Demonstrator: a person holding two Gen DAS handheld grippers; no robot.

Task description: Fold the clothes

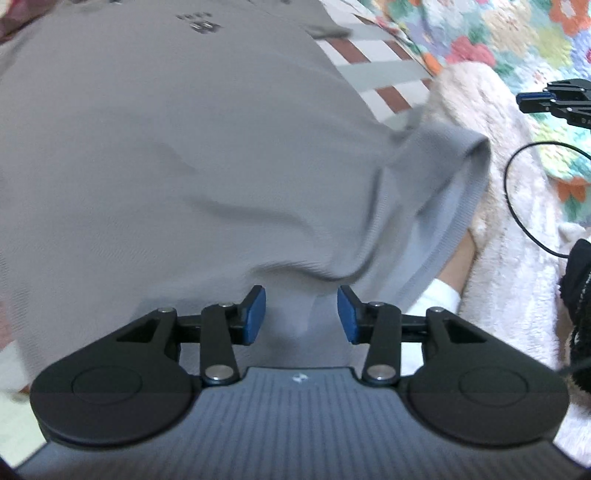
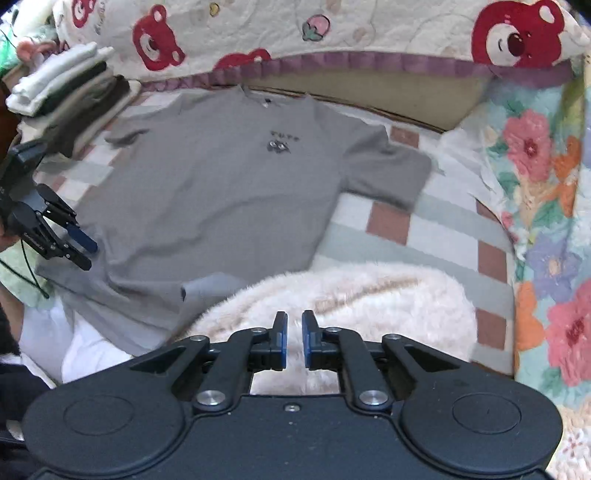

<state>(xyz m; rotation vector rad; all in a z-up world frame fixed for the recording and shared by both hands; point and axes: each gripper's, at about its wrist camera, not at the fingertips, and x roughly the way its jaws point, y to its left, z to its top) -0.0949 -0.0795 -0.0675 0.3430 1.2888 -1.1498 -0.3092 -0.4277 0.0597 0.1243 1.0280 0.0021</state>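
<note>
A grey T-shirt (image 2: 221, 192) with a small dark chest print lies spread face up on a checked sheet (image 2: 424, 229). Its bottom right corner is turned up in a small fold (image 2: 210, 284). In the left wrist view the T-shirt (image 1: 166, 166) fills most of the frame. My left gripper (image 1: 301, 317) is open at the near hem, with grey cloth lying between its blue pads (image 1: 255, 317). My right gripper (image 2: 294, 339) hovers over a fluffy cream blanket (image 2: 351, 295), its pads nearly together with nothing between them. The left gripper (image 2: 79, 243) also shows at the shirt's left edge.
A stack of folded clothes (image 2: 66, 107) sits at the far left of the bed. A bear-print quilt (image 2: 295, 29) lines the back and a floral quilt (image 2: 546, 221) the right side. A black cable (image 1: 517, 206) loops over the cream blanket. A person's leg (image 1: 458, 266) lies near the hem.
</note>
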